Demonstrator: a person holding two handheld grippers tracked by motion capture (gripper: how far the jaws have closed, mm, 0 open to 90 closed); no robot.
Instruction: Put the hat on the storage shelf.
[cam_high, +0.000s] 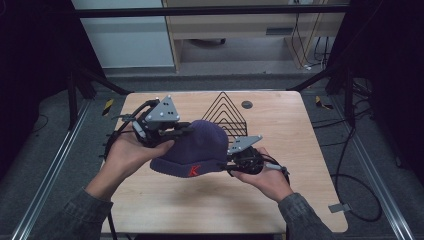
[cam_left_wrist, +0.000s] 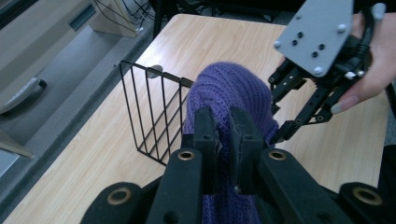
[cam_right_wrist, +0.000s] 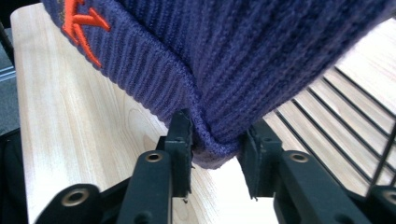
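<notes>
left tool (cam_left_wrist: 223, 140): clamped on purple beanie (cam_high: 200, 145) crown | right tool (cam_right_wrist: 217, 154): pinching its cuff | above table (cam_high: 200, 200)

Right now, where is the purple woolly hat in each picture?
High view: the purple hat is in the middle, held up between both grippers above the table.
Left gripper view: it is at bottom centre, pinched between the near black jaws.
Right gripper view: it covers the top, its cuff edge dipping between the jaws.
Shared landmark: the black wire rack, right beside the hat in all three.
</notes>
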